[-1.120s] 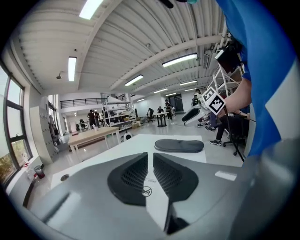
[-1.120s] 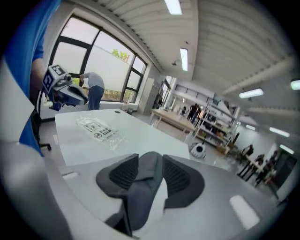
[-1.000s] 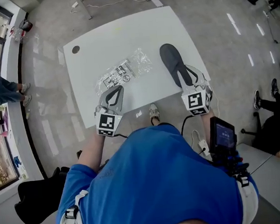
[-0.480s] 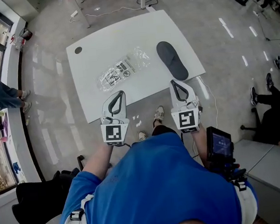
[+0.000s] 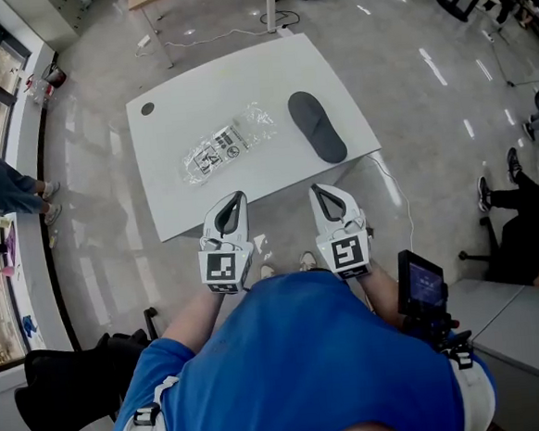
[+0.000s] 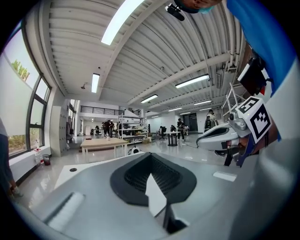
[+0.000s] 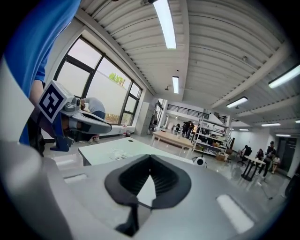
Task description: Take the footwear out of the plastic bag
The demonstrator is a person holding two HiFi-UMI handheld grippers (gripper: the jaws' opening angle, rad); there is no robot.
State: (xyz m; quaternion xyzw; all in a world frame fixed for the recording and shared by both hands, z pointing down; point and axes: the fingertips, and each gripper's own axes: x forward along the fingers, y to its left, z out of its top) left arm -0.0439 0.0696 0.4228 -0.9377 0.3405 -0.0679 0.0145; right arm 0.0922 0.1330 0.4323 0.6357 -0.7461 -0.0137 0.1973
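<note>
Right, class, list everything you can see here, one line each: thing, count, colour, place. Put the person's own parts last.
table: one, white, middle of the floor
bag: one, clear with black print, on the table, left of the shoe
shoe: one, dark grey, on the table, outside the bag and apart from it
bystander: one, blue trousers, left edge
seated person: one, dark trousers, right edge
screen: one, black, at the wearer's right side
shirt: one, blue, on the wearer
left gripper: one, grey, shut, empty, at the table's near edge
right gripper: one, grey, shut, empty, beside the left one
</note>
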